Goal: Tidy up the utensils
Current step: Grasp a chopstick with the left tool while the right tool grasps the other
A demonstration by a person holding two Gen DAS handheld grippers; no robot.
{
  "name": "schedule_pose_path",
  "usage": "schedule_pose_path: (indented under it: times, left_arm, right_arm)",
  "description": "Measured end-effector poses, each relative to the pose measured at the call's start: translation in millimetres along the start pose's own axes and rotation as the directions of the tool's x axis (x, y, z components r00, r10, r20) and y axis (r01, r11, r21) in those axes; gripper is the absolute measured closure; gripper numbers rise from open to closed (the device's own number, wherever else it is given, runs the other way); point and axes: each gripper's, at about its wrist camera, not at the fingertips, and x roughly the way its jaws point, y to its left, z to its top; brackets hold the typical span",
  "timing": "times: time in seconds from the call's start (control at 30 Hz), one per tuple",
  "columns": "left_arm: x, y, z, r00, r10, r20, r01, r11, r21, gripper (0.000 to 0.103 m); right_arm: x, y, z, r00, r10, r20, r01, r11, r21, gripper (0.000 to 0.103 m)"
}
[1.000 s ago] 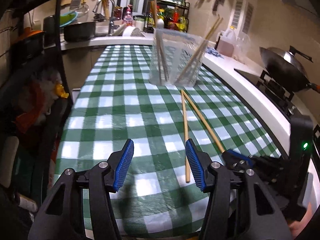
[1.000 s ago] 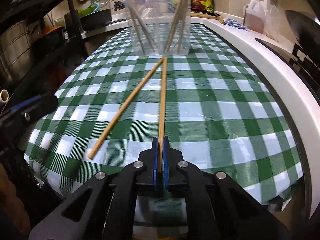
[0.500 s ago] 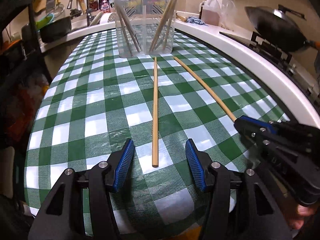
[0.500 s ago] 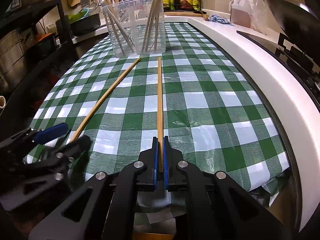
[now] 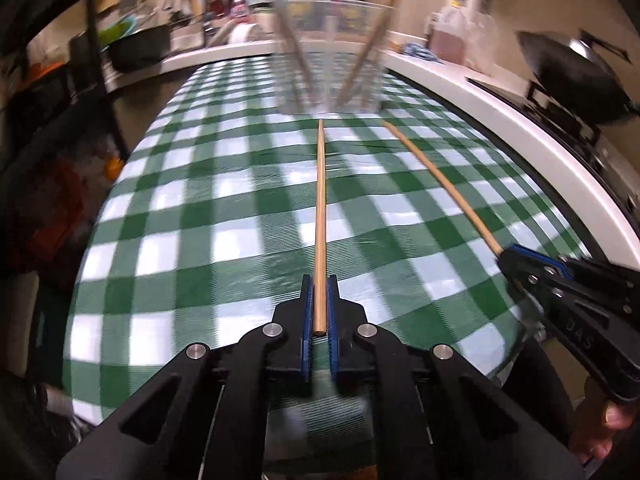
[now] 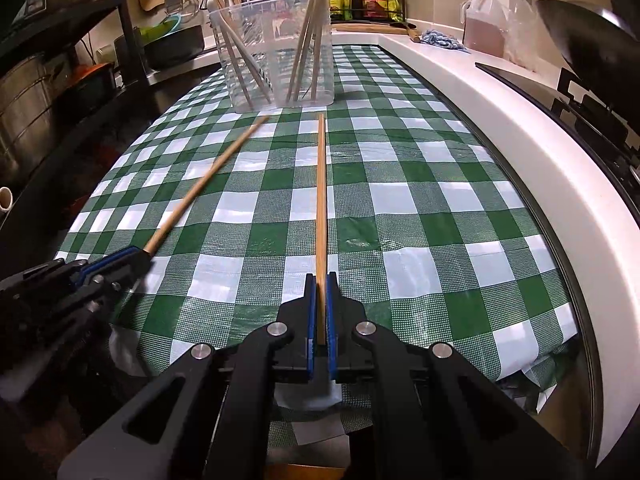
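Note:
My left gripper [image 5: 319, 280] is shut on the near end of a wooden chopstick [image 5: 320, 216] that points at the clear plastic container [image 5: 330, 56]. My right gripper [image 6: 319, 278] is shut on a second chopstick [image 6: 321, 200], also pointing at the container [image 6: 276, 52], which holds several chopsticks. Each view shows the other gripper with its stick: the right one [image 5: 506, 254] at the right of the left wrist view, the left one [image 6: 140, 258] at the left of the right wrist view. Both sticks sit low over the green checked tablecloth [image 6: 400, 200].
A white counter edge [image 6: 520, 128] runs along the right, with a wok [image 5: 576, 76] and stove beyond it. A jug [image 6: 486, 24] and blue cloth [image 6: 444, 38] sit behind. A dark shelf rack [image 6: 60, 80] with pots stands at the left. The sink area is at the back.
My left gripper was open around the left chopstick's near end and has shut on it. The right gripper stays shut on its chopstick. The left view is now blurred by motion.

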Motion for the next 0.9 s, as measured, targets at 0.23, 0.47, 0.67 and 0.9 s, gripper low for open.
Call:
schedule_pose_path:
  times: [0.23, 0.47, 0.67, 0.9]
  left_arm:
    - [0.4, -2.0, -3.3, 1.000, 0.005, 0.009, -0.005, 1.000, -0.002, 0.096]
    - [-1.0, -2.8, -4.2, 1.000, 0.001, 0.012, -0.001, 1.000, 0.000, 0.096]
    - [-0.8, -2.6, -4.2, 1.000, -0.001, 0.014, 0.001, 1.000, -0.004, 0.096]
    - [-0.4, -3.1, -4.0, 1.000, 0.001, 0.015, -0.001, 1.000, -0.002, 0.096]
  right_arm:
    - [-0.5, 0.1, -1.5, 1.000, -0.002, 0.008, 0.002, 1.000, -0.002, 0.097]
    - [-0.1, 0.1, -1.1, 1.000, -0.006, 0.011, 0.006, 1.000, -0.006, 0.096]
    - [1.7, 2.1, 0.6, 1.000, -0.012, 0.014, 0.012, 1.000, -0.010, 0.095]
    - [3.9, 3.3, 1.8, 1.000, -0.017, 0.018, 0.017, 1.000, -0.015, 0.095]
